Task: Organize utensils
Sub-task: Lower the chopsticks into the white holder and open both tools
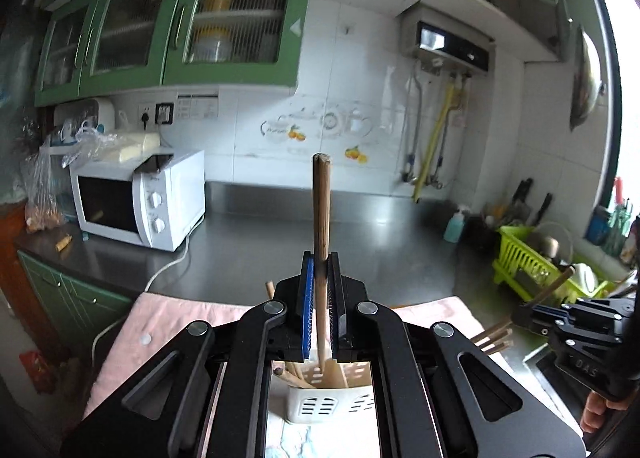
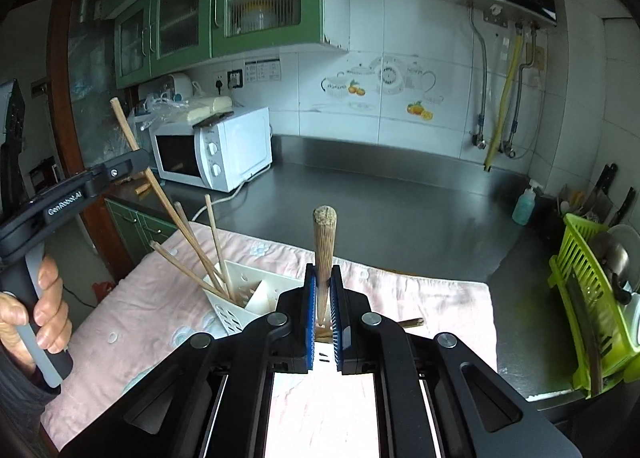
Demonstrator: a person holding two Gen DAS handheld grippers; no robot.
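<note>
In the left wrist view my left gripper (image 1: 320,274) is shut on a wooden chopstick (image 1: 321,210) that stands upright between its blue pads. Below it is a white slotted utensil holder (image 1: 332,398) with several chopsticks in it. At the right edge, my right gripper (image 1: 522,310) holds another chopstick (image 1: 554,286). In the right wrist view my right gripper (image 2: 323,282) is shut on that chopstick (image 2: 325,250), which is thick-ended and points up. The holder (image 2: 248,298) stands to its left on a pink cloth (image 2: 420,294). My left gripper (image 2: 140,160) hangs above the holder with its long chopstick (image 2: 130,134) slanting.
A white microwave (image 2: 212,150) sits at the back left of the steel counter (image 2: 380,202). At the right are a green dish rack (image 2: 588,306), a blue soap bottle (image 2: 524,206) and knives. More chopsticks (image 2: 410,323) lie on the cloth. A person's hand (image 2: 36,310) grips the left handle.
</note>
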